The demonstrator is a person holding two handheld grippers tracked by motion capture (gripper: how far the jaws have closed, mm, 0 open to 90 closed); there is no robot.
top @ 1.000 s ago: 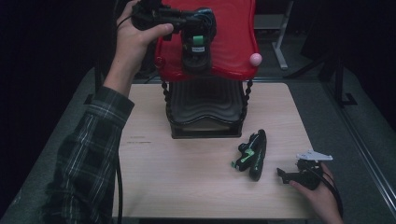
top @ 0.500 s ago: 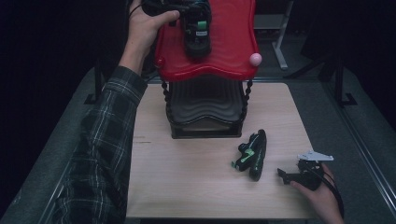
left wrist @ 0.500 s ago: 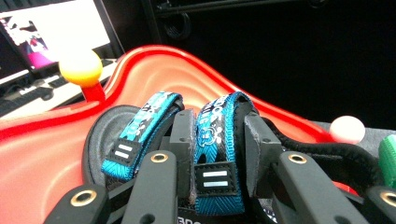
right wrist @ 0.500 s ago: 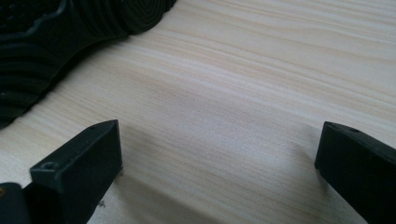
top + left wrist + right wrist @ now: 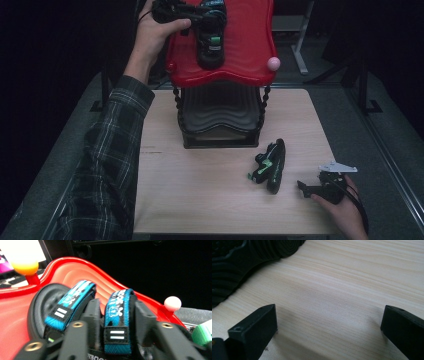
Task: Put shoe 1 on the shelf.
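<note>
Left gripper [image 5: 212, 22]: up over the top tier of the rack, a hand wrapped round its body, fingers pointing down at the shoe there.
Left fingers [image 5: 93, 312]: they've just been opening, and the blue strap of the shoe sits between them; the left gripper view shows one finger either side of that strap, and whether the pads press on it I can't tell.
Shoe on top [image 5: 210, 47]: a black sandal with blue straps and a green tab, lying on the red top tray [image 5: 250, 55] towards its left side.
Second sandal [image 5: 272, 165]: black with green, lying on the desk [image 5: 200, 200] in front of the rack and to its right, tipped on its side.
Rack [image 5: 220, 120]: red wavy tray above, black ribbed tray below, a pink knob [image 5: 274, 63] at the front right corner.
Right gripper [image 5: 312, 187]: resting low on the desk near its right edge, just beside the second sandal but apart from it.
Right fingers [image 5: 259, 325]: spread wide, bare wood between them.
</note>
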